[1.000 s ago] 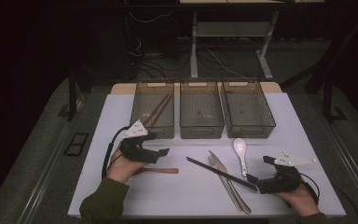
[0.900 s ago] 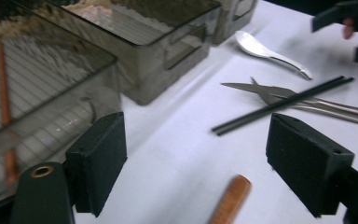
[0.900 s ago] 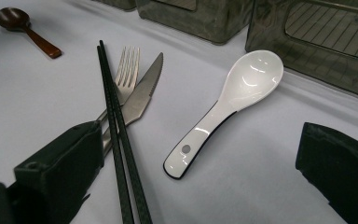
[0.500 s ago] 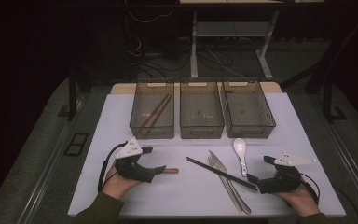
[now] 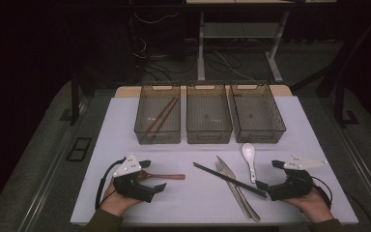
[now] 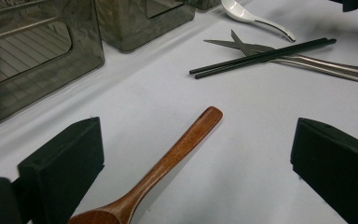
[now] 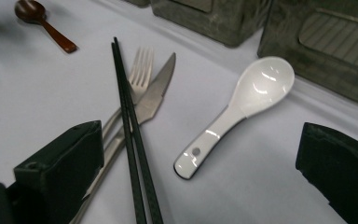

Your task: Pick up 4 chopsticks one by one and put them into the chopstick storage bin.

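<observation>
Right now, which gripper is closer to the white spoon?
The right gripper. It sits just below and right of the white spoon, jaws open beside its handle. The left gripper is far across the table, open around the wooden spoon.

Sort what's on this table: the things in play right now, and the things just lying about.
In play:
left gripper, jaws just opened wide
wooden spoon, lying between them
left bin, with brown chopsticks

Lying about:
white spoon
black chopsticks
fork
knife
</observation>
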Action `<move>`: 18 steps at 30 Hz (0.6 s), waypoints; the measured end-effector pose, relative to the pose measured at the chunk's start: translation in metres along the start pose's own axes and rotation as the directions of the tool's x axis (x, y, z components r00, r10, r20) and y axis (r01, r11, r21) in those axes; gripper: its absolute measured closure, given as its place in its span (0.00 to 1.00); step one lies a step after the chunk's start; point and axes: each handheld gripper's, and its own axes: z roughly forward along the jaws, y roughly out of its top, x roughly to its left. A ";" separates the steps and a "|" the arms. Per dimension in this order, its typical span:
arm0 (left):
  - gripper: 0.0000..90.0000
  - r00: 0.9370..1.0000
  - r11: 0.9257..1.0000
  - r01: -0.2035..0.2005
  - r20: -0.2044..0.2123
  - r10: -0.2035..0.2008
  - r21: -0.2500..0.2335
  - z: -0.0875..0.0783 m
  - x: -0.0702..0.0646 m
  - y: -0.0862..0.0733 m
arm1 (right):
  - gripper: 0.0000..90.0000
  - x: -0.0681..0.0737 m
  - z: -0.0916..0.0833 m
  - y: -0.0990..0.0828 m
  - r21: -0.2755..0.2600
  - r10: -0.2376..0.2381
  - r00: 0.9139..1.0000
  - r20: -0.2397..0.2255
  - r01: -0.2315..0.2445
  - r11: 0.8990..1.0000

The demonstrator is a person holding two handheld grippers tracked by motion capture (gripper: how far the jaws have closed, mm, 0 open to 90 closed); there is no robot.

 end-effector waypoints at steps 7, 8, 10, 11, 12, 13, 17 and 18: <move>0.00 1.000 1.000 0.011 0.012 -0.011 0.012 0.002 0.001 -0.001 | 0.01 0.002 0.007 0.006 0.034 -0.003 0.999 -0.045 0.005 0.999; 0.00 1.000 1.000 0.011 0.011 -0.012 0.012 0.003 0.000 -0.001 | 0.01 0.002 0.007 0.007 0.033 0.001 0.999 -0.054 0.000 0.999; 0.00 1.000 1.000 0.010 0.011 -0.010 0.015 0.003 -0.001 0.000 | 0.01 0.003 0.009 0.010 0.034 -0.005 0.998 -0.062 0.007 0.999; 0.00 1.000 1.000 0.006 0.010 -0.007 0.016 0.003 -0.001 0.000 | 0.01 0.004 0.010 0.011 0.039 -0.006 0.998 -0.066 0.009 0.999; 0.00 1.000 1.000 0.007 0.011 -0.007 0.015 0.004 -0.002 0.000 | 0.01 0.004 0.010 0.012 0.041 -0.013 0.997 -0.071 0.016 0.999; 0.00 1.000 1.000 0.002 0.011 -0.002 0.016 0.004 -0.002 0.000 | 0.04 0.005 0.011 0.013 0.040 -0.015 0.997 -0.075 0.018 0.999; 0.00 1.000 1.000 -0.003 0.012 0.003 0.011 0.004 -0.002 0.001 | 0.05 0.006 0.013 0.016 0.034 -0.016 0.996 -0.084 0.019 0.999; 0.00 1.000 1.000 -0.007 0.014 0.007 0.011 0.004 -0.002 0.001 | 0.05 0.006 0.013 0.018 0.032 -0.017 0.996 -0.088 0.019 0.999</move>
